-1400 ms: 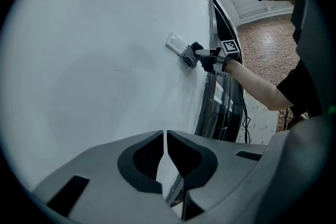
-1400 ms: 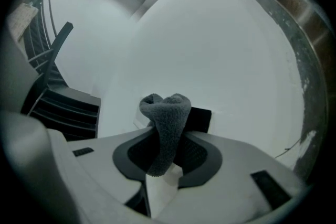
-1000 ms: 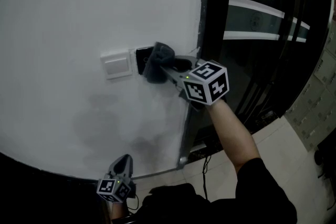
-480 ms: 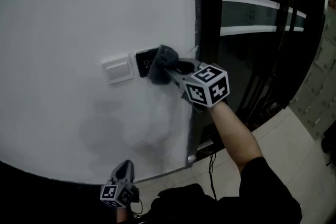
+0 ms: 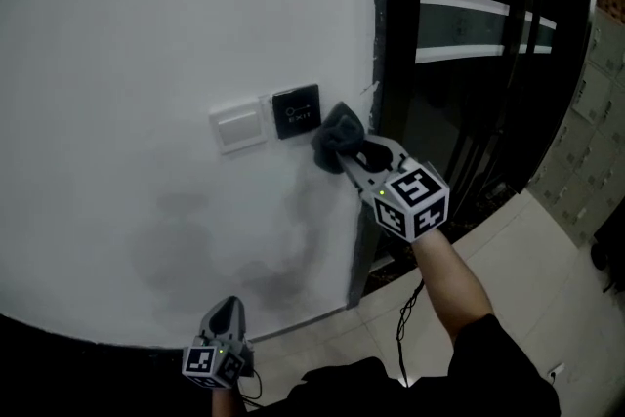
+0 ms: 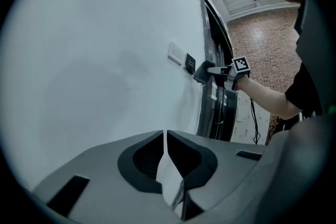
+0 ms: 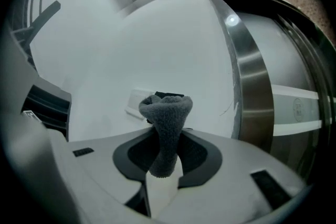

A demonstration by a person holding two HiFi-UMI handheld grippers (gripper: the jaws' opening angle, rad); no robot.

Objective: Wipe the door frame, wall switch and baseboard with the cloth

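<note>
The white wall (image 5: 137, 24) fills most of the head view, and the switch (image 5: 240, 126) is fixed on it; every place here is given from this switch. To its right, past a small black panel (image 5: 296, 111) just beside it, the dark door frame (image 5: 391, 54) runs up and down. The right tool (image 5: 344, 151) is to the right of the switch and a little lower, between panel and frame, with its jaws clamped on the cloth (image 5: 335, 134). The left tool (image 5: 227, 310) hangs well below the switch, its jaws together with nothing between them. The cloth is grey and fleecy, bunched into a thick roll that stands out beyond the jaws and seems to press on the wall below and to the right of the panel. I judge it light, soft and not slippery. It will bend under pressure, so it is best held near the middle of the roll, with only a short end free for rubbing.
</note>
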